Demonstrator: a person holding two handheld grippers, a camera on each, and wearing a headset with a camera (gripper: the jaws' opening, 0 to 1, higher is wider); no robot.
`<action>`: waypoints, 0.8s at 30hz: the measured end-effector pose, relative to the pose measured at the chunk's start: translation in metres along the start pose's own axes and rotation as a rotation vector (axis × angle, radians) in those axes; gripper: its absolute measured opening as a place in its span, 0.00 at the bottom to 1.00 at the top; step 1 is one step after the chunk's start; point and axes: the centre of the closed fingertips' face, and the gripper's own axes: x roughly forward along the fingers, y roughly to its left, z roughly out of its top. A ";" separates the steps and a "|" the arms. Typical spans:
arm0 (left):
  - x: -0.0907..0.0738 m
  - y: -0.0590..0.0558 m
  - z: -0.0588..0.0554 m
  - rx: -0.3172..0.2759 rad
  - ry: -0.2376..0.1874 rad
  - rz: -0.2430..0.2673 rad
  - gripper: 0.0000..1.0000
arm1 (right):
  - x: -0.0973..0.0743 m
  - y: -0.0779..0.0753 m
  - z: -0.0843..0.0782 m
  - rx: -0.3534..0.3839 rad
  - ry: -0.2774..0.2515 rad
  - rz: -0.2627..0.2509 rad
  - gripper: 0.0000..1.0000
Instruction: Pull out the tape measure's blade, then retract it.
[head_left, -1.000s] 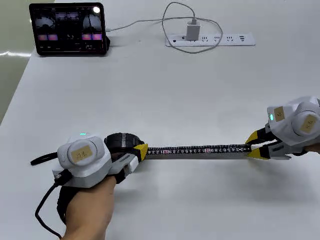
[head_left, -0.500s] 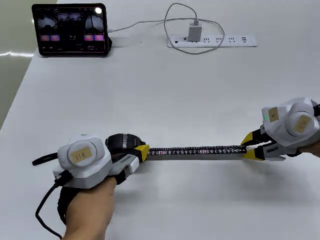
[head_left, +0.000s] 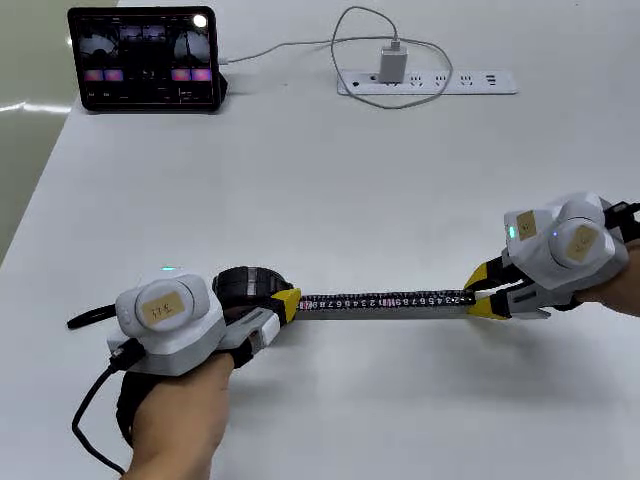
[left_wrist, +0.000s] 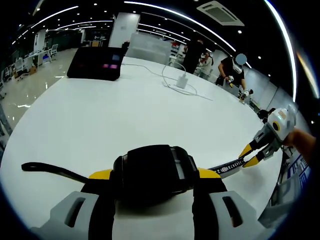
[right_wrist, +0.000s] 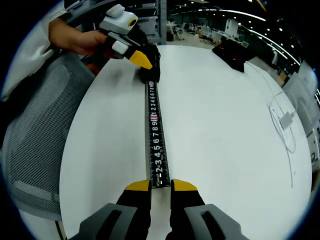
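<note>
The black tape measure case (head_left: 243, 284) rests on the white table (head_left: 330, 190), and my left gripper (head_left: 272, 310) is shut on it. In the left gripper view the case (left_wrist: 150, 165) fills the gap between the yellow-tipped jaws of the left gripper (left_wrist: 155, 173). Its blade (head_left: 380, 302) runs flat to the right. My right gripper (head_left: 478, 290) is shut on the blade's tip. Seen from the right gripper view, the numbered blade (right_wrist: 156, 145) stretches from the right gripper (right_wrist: 161, 186) to the case (right_wrist: 150, 67) held by the left gripper (right_wrist: 135, 50).
A tablet (head_left: 145, 58) stands at the back left. A power strip (head_left: 430, 82) with a charger (head_left: 392, 65) and a looped white cable lies at the back. The case's black strap (head_left: 90, 318) trails left. A mesh chair (right_wrist: 35, 150) is beside the table.
My right gripper has moved left toward the case with the blade tip in it, so less blade is out. The left gripper and the case have stayed put.
</note>
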 end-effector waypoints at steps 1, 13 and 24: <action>0.000 0.000 0.000 -0.001 0.000 -0.001 0.58 | 0.000 0.000 0.001 0.000 -0.001 0.001 0.10; 0.000 -0.001 0.000 -0.009 0.002 -0.006 0.58 | 0.006 0.000 0.014 -0.001 -0.023 0.012 0.10; 0.000 0.000 0.000 -0.018 0.003 -0.012 0.58 | 0.014 0.000 0.028 -0.012 -0.042 0.023 0.10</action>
